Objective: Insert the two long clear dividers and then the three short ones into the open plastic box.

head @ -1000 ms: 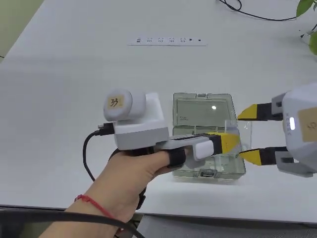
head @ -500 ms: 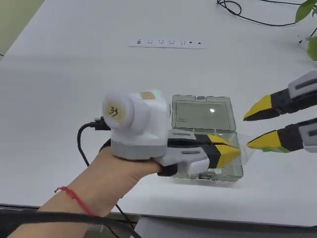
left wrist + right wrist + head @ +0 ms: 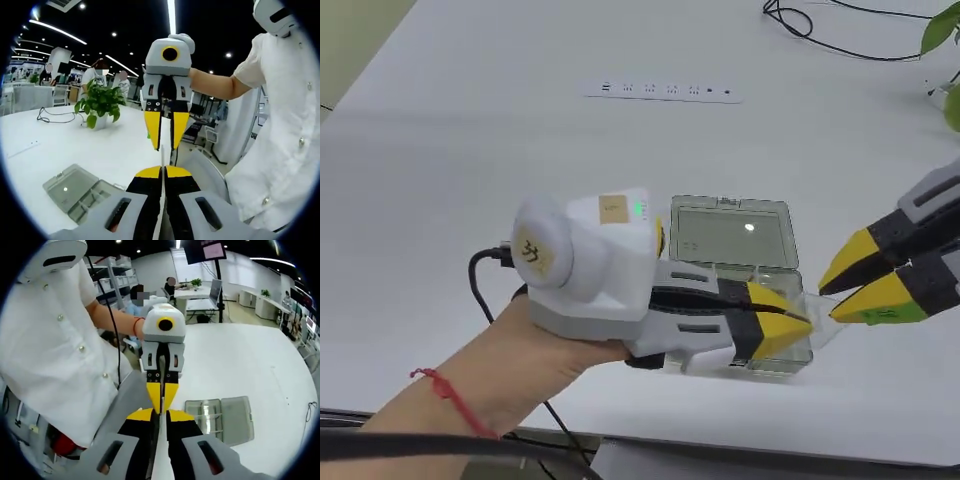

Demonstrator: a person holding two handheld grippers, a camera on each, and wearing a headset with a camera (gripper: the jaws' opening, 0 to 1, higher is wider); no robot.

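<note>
Left claw (image 3: 803, 323) is clenched on one end of a clear divider (image 3: 162, 158). The person's hand (image 3: 510, 370) is wrapped around its body, holding it low over the near side of the open plastic box (image 3: 202, 422). That box sits on the white table (image 3: 450, 180) with its lid (image 3: 730, 238) laid flat behind it. From where I stand I can't tell whether any divider is already seated inside.

The sheet runs edge-on toward the right and looks thin as a line in the left gripper view. Its far end sits in the gap of the right claw (image 3: 832, 300), whose jaws stand slightly apart and are not yet pinching.

It seems to me the piece is being offered from one claw to the other, or steadied at both ends. Either way it would stay straight while being lowered into the box. Whether it is a long or a short one, I can't tell.
</note>
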